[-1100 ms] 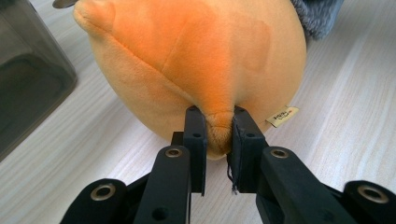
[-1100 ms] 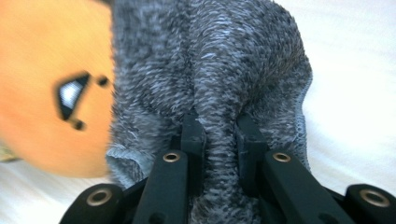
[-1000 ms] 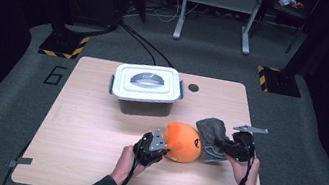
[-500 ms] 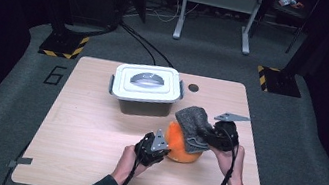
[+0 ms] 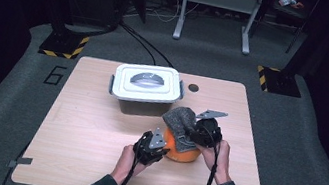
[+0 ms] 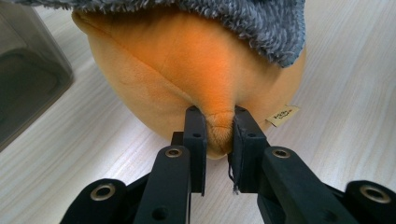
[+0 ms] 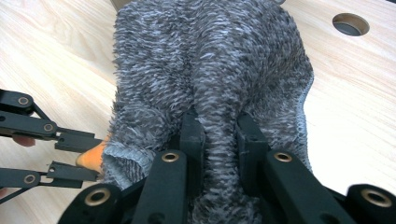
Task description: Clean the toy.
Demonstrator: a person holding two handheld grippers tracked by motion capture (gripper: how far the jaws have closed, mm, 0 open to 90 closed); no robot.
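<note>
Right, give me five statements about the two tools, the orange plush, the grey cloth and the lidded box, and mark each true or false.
1. The left tool is shut on a fold of the orange plush. True.
2. The right tool is open and holds nothing. False: it is shut on the grey cloth.
3. The grey cloth lies over the top of the orange plush. True.
4. The white box has its lid off. False: the lid is on.
5. The orange plush sits inside the white box. False: it rests on the table, in front of the box.
</note>
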